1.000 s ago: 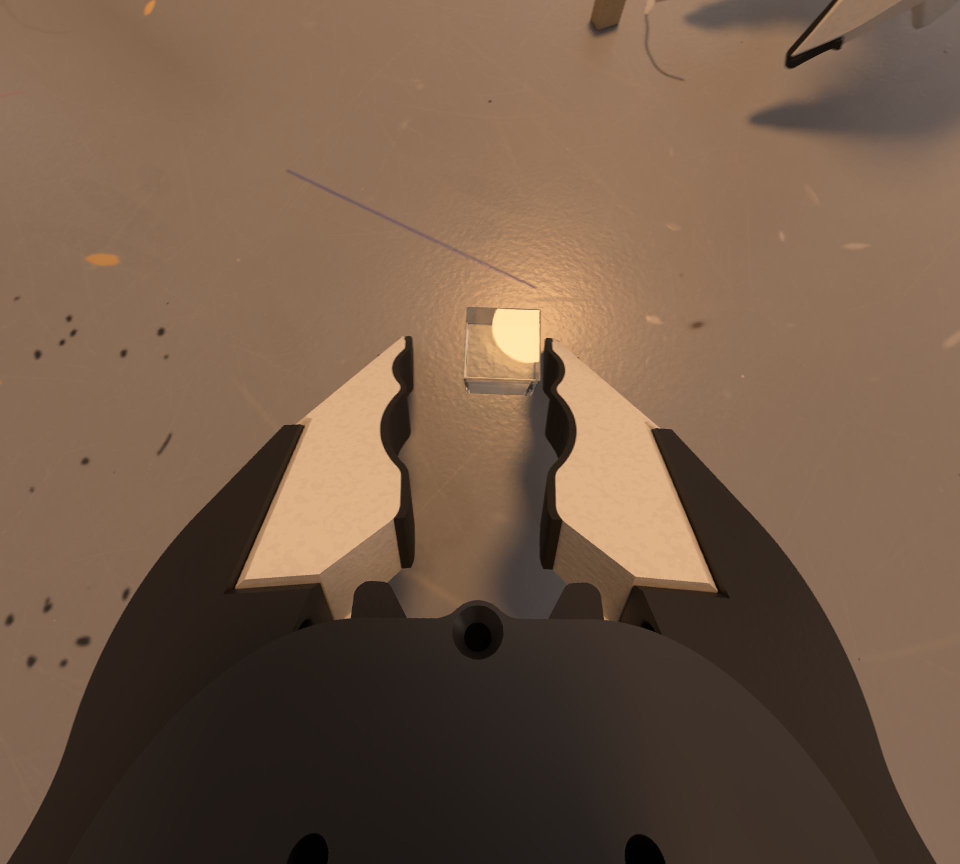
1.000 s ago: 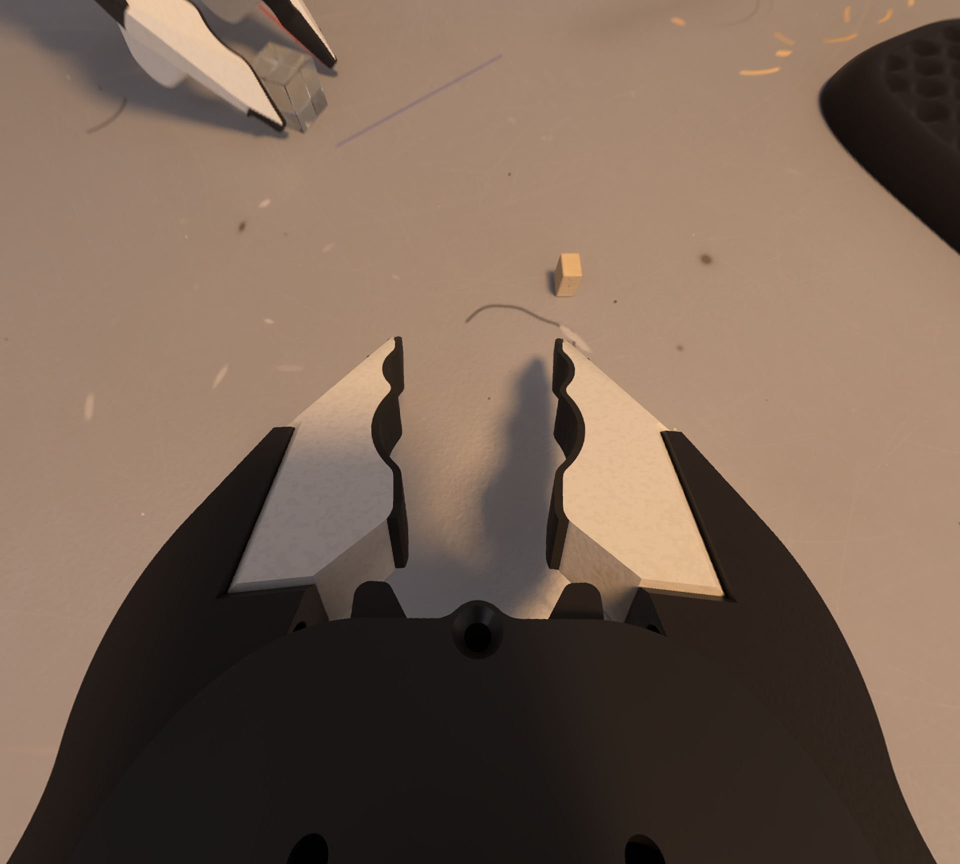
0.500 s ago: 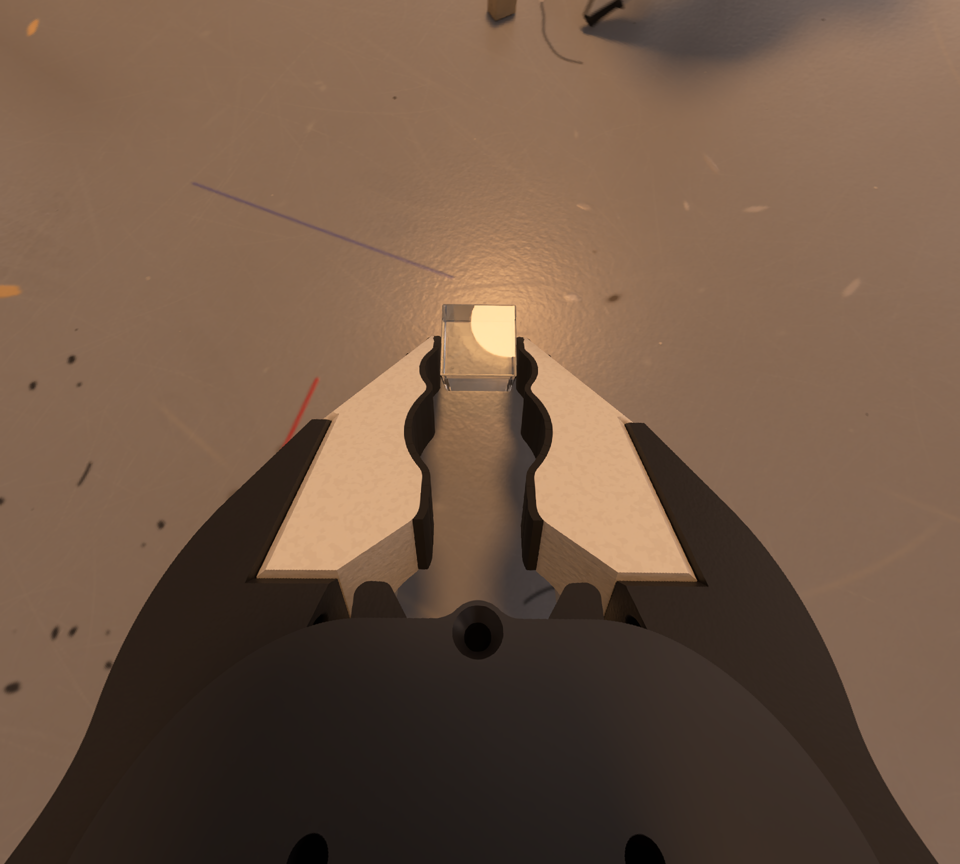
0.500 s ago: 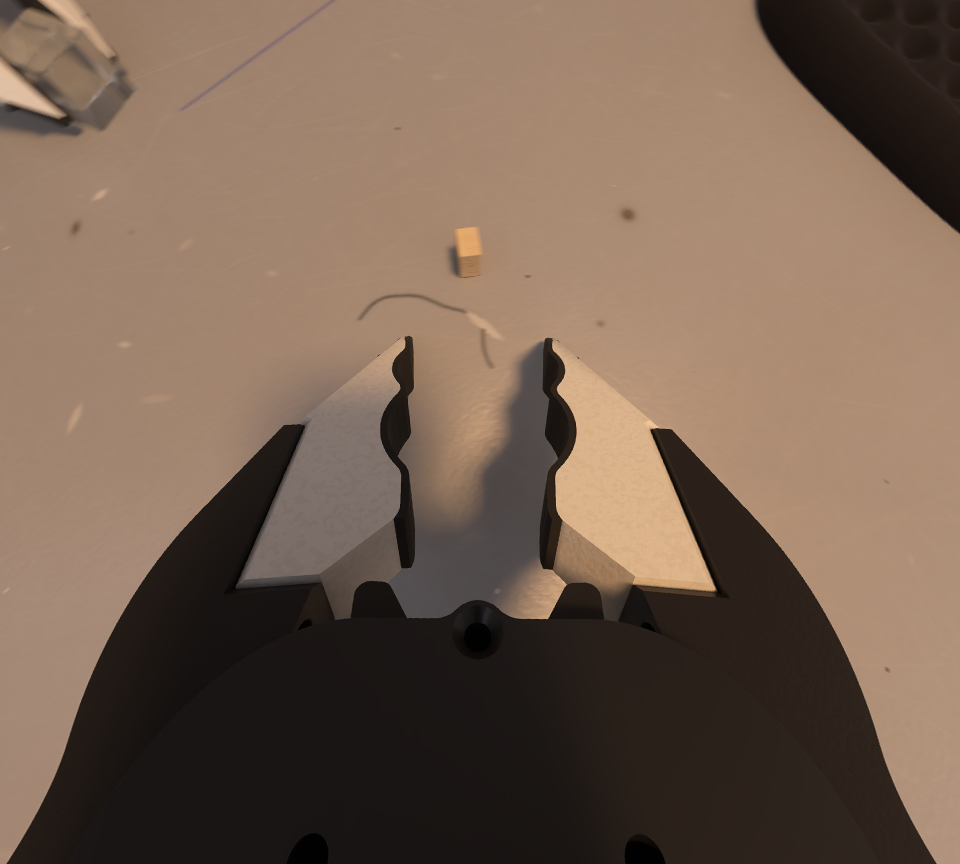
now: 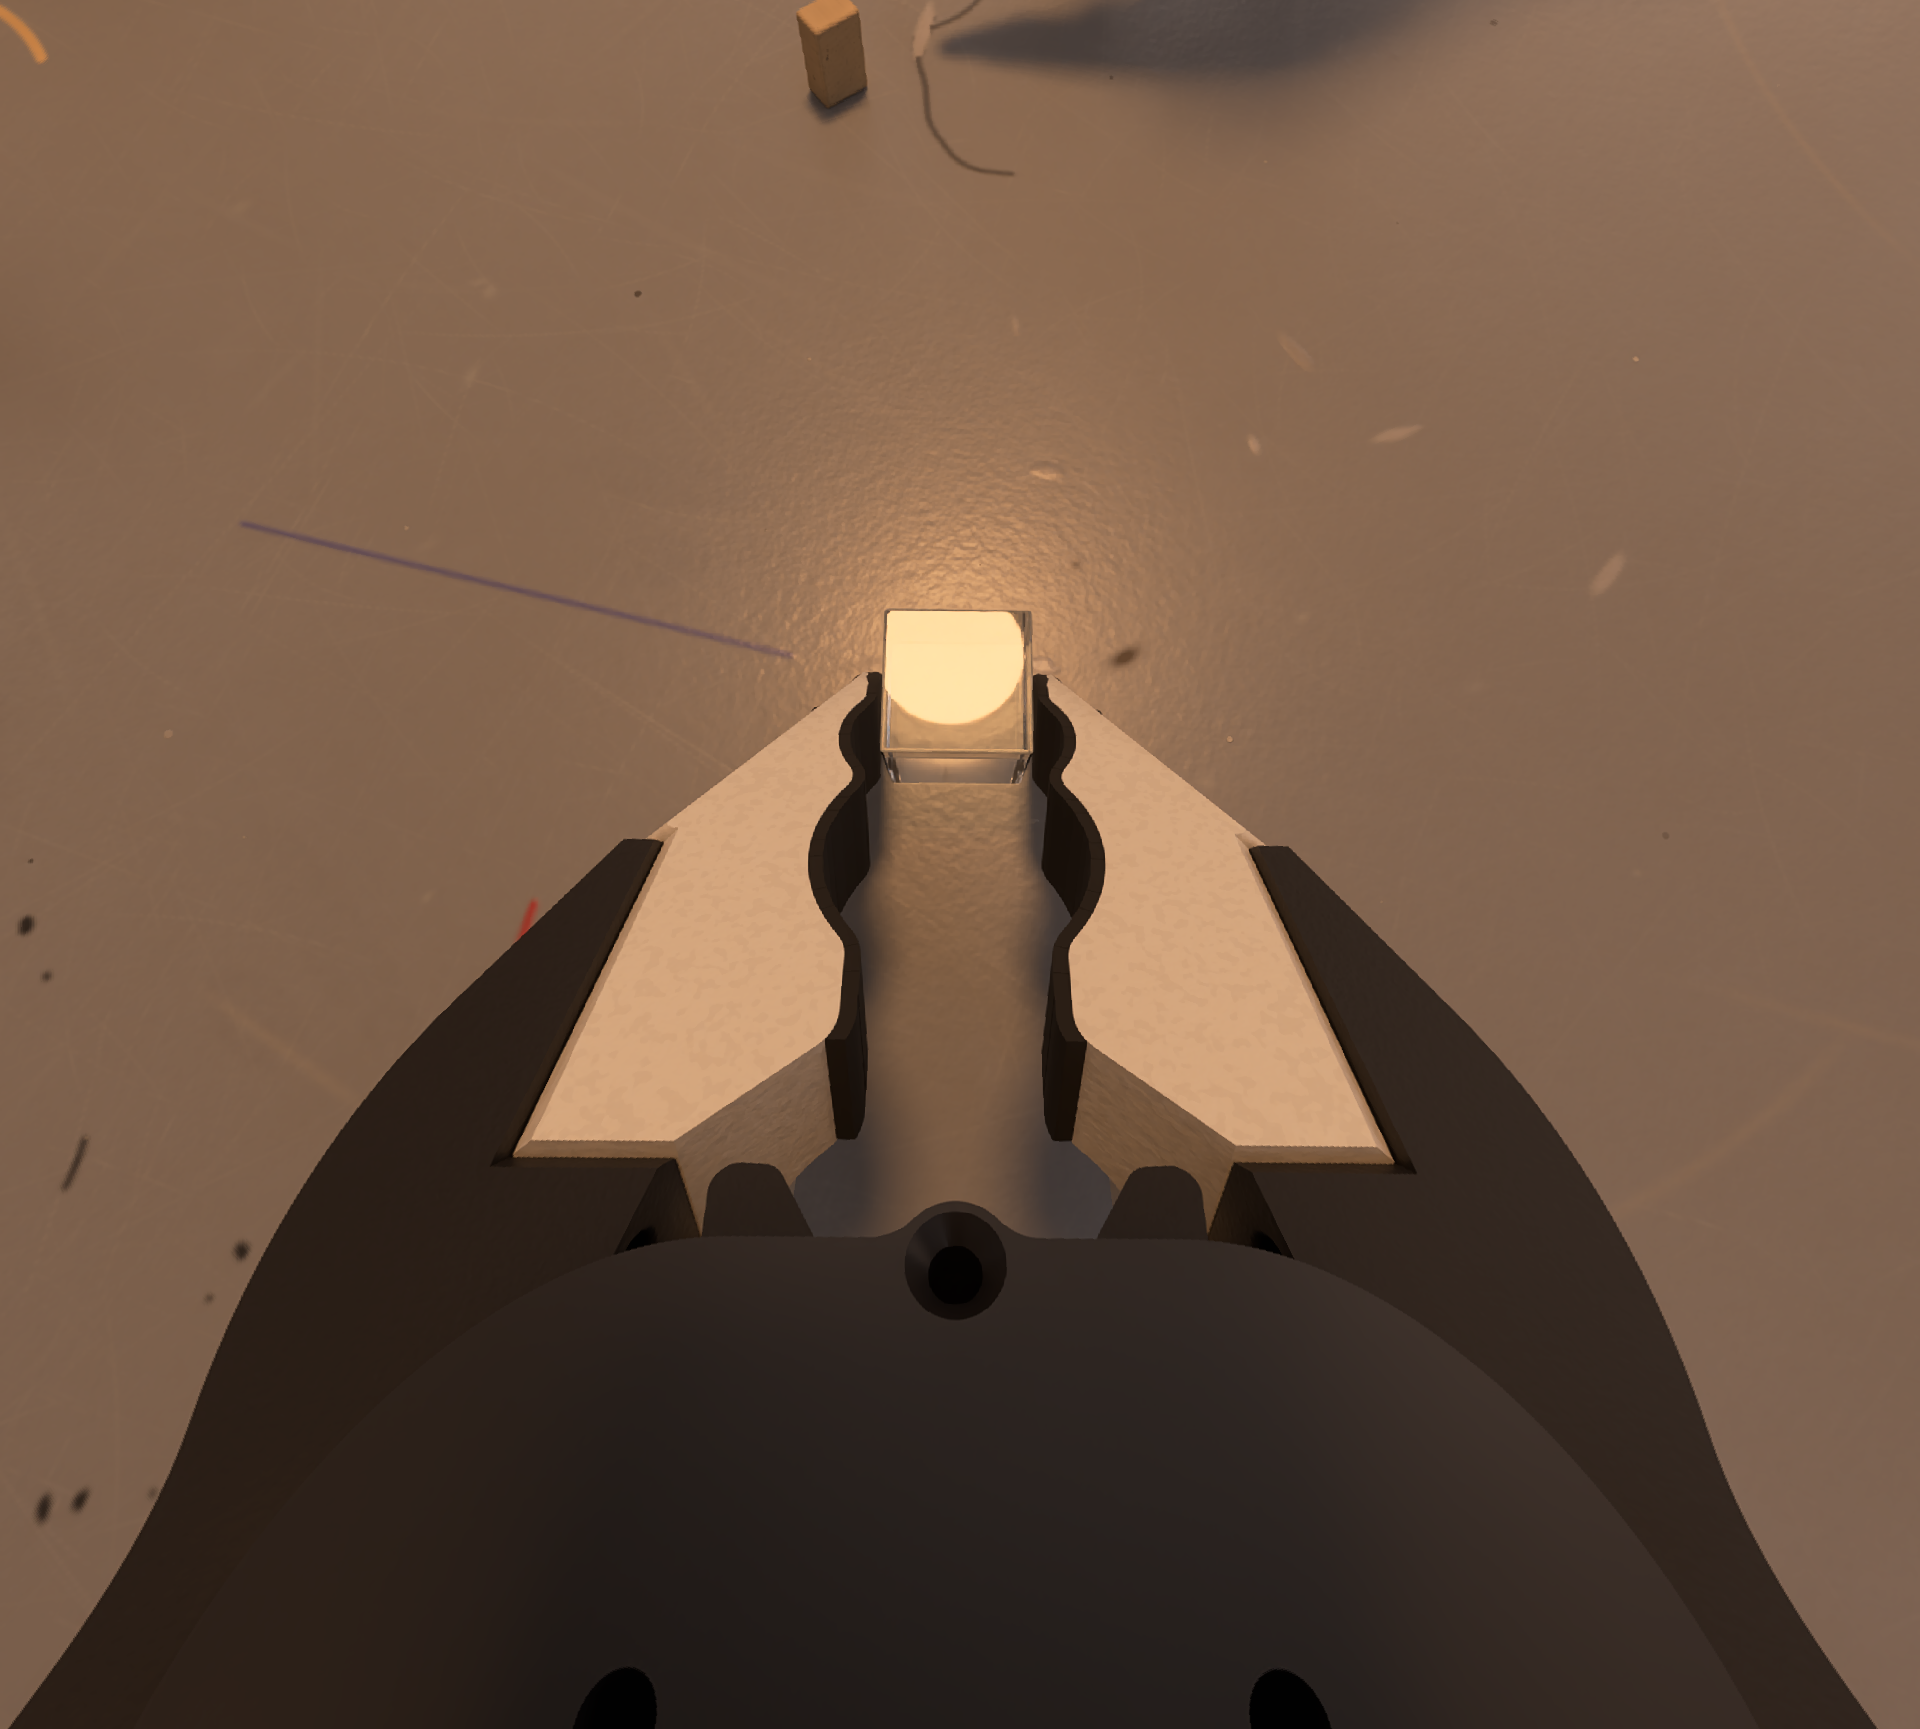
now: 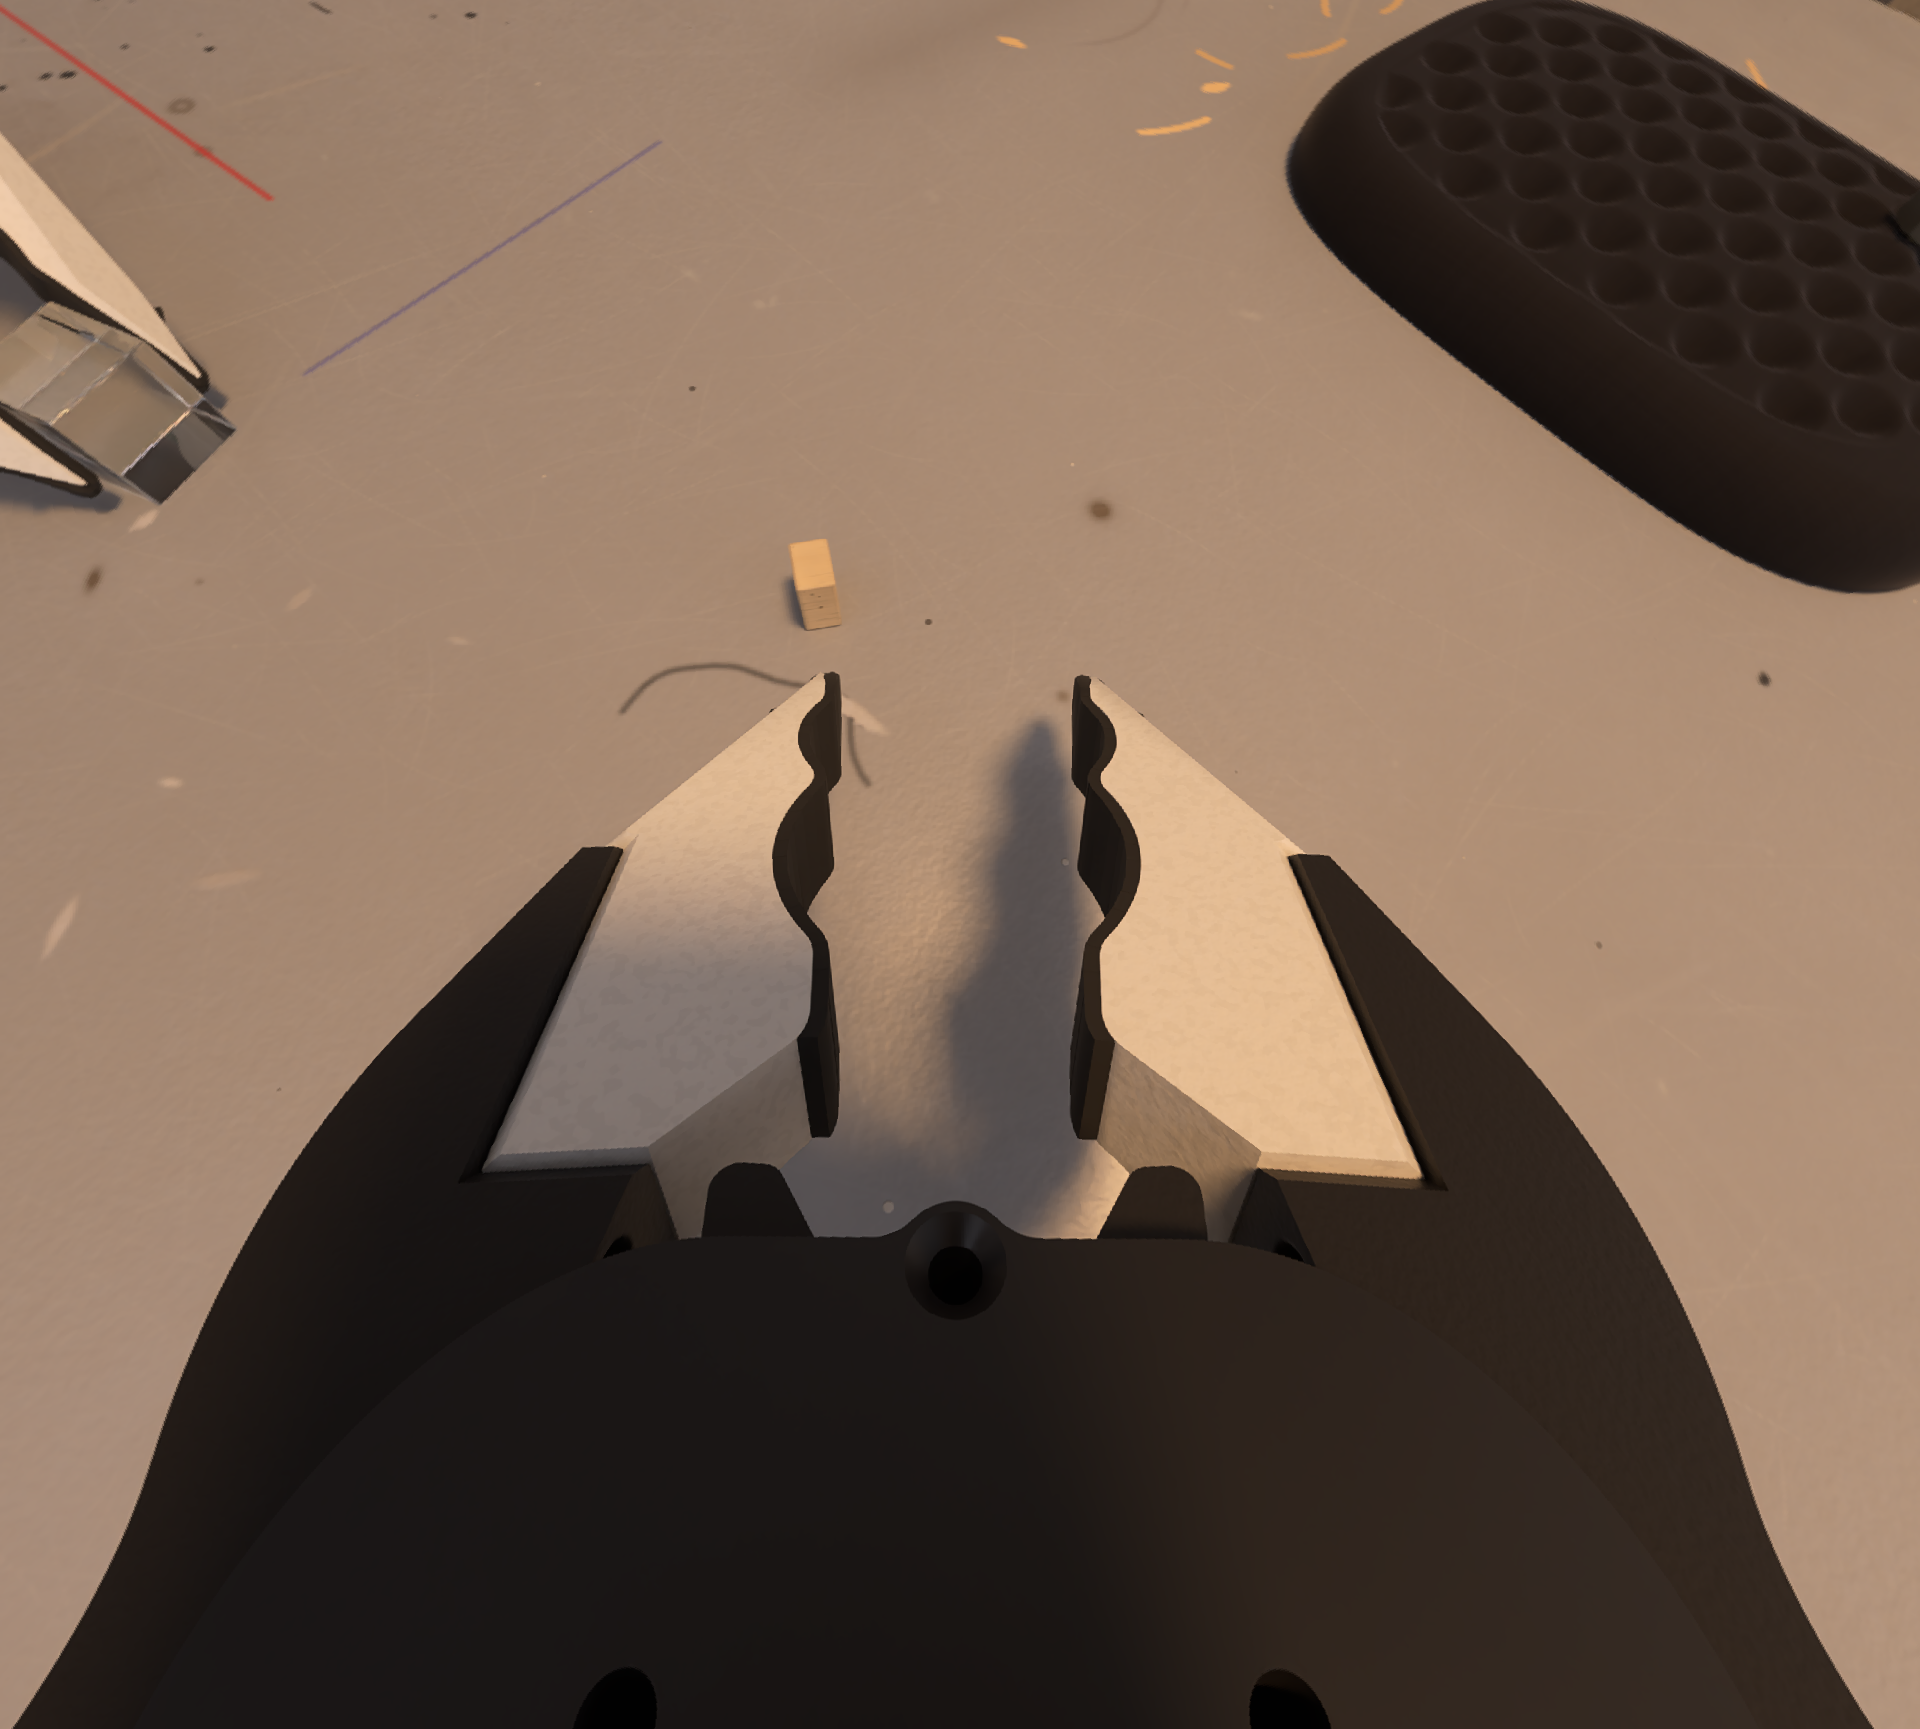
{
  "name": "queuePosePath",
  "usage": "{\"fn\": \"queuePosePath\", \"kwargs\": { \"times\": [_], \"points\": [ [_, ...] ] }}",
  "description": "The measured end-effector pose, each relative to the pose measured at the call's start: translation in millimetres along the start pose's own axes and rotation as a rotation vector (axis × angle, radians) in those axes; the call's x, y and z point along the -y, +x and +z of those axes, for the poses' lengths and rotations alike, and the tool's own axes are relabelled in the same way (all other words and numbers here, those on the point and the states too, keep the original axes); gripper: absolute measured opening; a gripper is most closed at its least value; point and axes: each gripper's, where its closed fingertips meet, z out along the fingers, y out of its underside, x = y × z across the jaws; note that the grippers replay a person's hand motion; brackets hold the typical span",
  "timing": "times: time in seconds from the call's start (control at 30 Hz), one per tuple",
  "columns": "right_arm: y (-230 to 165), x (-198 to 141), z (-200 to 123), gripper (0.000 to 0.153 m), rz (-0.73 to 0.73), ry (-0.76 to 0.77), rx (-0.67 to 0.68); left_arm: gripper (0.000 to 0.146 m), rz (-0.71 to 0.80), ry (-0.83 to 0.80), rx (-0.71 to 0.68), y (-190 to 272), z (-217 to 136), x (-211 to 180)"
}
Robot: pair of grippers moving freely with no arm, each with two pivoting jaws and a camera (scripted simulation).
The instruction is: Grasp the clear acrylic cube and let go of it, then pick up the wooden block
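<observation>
Left gripper [image 5: 956, 692] clamped on clear acrylic cube [image 5: 956, 692] at its fingertips over the table [image 5: 416, 329], wooden block [image 5: 831, 53] standing far off at 12 o'clock, right gripper [image 6: 956, 687] jaws apart, block just beyond at 11 o'clock.

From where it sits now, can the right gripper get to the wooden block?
Probably yes. The right gripper is open, and the wooden block stands just beyond its left fingertip, slightly off-centre, with only bare table between them.
</observation>
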Motion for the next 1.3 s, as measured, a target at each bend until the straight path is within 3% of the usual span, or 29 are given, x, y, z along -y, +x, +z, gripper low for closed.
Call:
{"fn": "queuePosePath", "kwargs": {
  "times": [0.1,0.2,0.27,0.47,0.8,1.0,1.3],
  "points": [
    [-6.7,1.2,-0.5,0.045,-0.037,0.006,0.020,0.028,0.009,0.003,0.007,0.3,-0.1,0.2],
    [-21.1,4.6,-0.5,0.044,-0.074,0.024,0.075,0.051,0.000,0.000,0.000,0.2,0.2,-0.1],
    [-34.8,6.7,1.1,0.044,-0.094,0.026,0.130,0.053,0.003,0.003,-0.002,0.7,-0.2,0.5],
    [-66.9,9.3,11.6,0.043,-0.158,-0.011,0.214,0.051,0.027,0.065,0.043,-1.9,-6.2,6.8],
    [-77.3,5.3,27.2,0.039,-0.149,-0.104,0.256,0.048,-0.016,0.143,0.047,-6.6,-14.8,14.3],
    [-99.0,5.2,26.5,0.037,-0.249,-0.106,0.334,0.035,-0.017,0.146,0.034,-5.4,-15.2,14.7],
    [-72.1,7.5,5.4,0.039,-0.144,-0.003,0.265,0.028,-0.024,0.156,0.029,-5.3,-16.4,15.5]
  ]
}}
